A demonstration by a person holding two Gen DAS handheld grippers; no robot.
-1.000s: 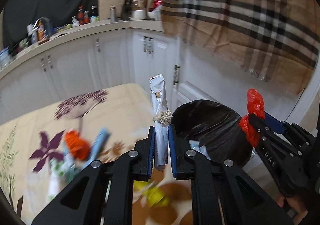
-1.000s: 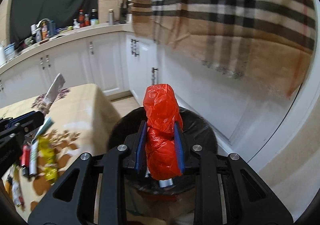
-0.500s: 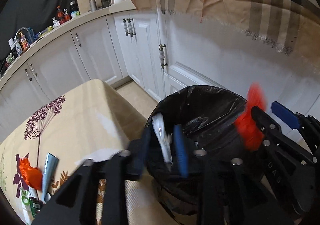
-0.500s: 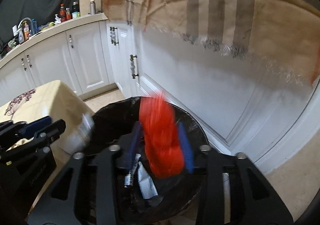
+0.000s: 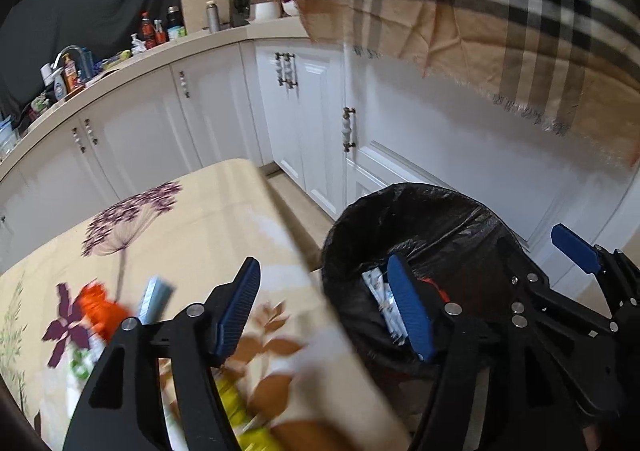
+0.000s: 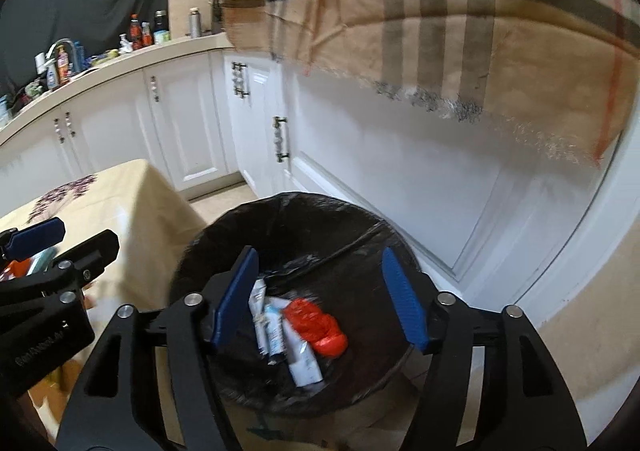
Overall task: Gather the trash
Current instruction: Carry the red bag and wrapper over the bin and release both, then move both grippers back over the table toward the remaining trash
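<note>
White kitchen cabinets (image 6: 180, 131) are standing behind a black-lined round trash bin (image 6: 208, 247); both grippers, left (image 5: 324, 307) and right (image 6: 320, 291), are hovering released above it, a crumpled red plastic bag (image 6: 320, 327) lying inside.

Both wrist views look down, sharing the black-lined bin (image 5: 420, 219) (image 6: 304, 219).

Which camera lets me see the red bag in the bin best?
The right wrist view. It looks straight down into the bin, so the whole crumpled red bag shows among the tubes. In the left wrist view only a red sliver peeks out behind a jaw pad.
</note>
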